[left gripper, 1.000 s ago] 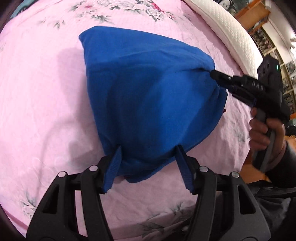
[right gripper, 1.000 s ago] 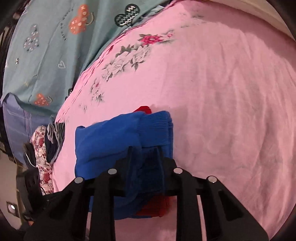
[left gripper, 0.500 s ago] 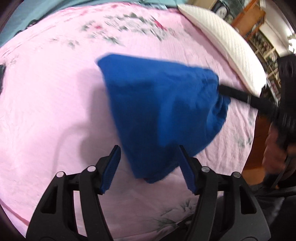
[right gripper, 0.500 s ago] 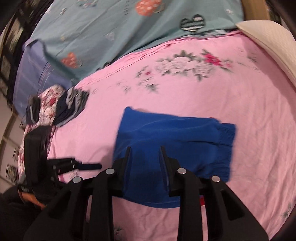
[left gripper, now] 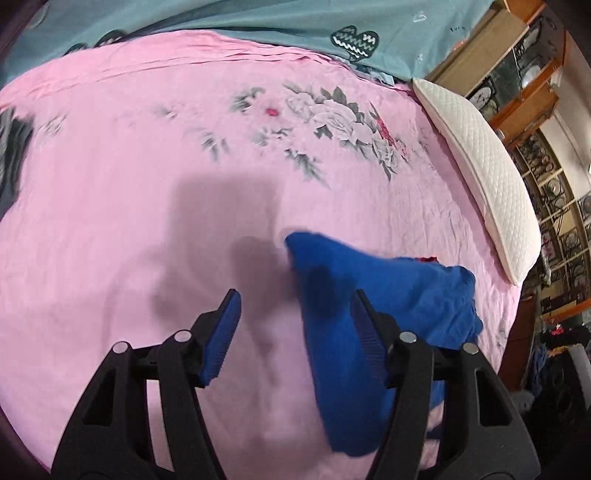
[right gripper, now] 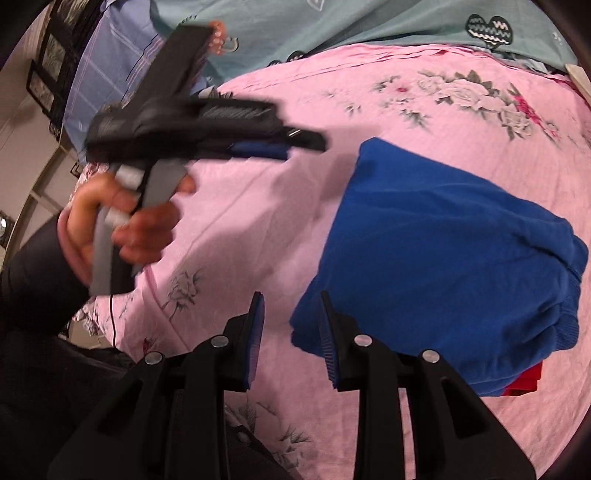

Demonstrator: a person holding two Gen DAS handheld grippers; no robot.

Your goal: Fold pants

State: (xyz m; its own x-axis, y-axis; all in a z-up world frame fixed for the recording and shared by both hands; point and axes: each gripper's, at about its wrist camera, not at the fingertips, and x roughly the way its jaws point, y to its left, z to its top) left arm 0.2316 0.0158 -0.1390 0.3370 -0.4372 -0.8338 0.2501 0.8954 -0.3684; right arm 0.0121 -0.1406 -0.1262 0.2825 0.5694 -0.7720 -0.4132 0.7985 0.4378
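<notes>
Both grippers have let go of the blue pants [right gripper: 443, 240] since a second ago and drawn back. Left gripper [left gripper: 295, 325]: jaws about half open and closing, nothing clamped; the pants lie behind its right finger. Right gripper [right gripper: 291, 332]: jaws narrowly parted, empty, beside the pants' near corner. Pants: folded bundle resting on the pink floral bedspread [left gripper: 129, 184], red fabric [right gripper: 524, 380] showing beneath. Beyond: white pillow [left gripper: 487, 177], teal sheet [left gripper: 258, 18].
</notes>
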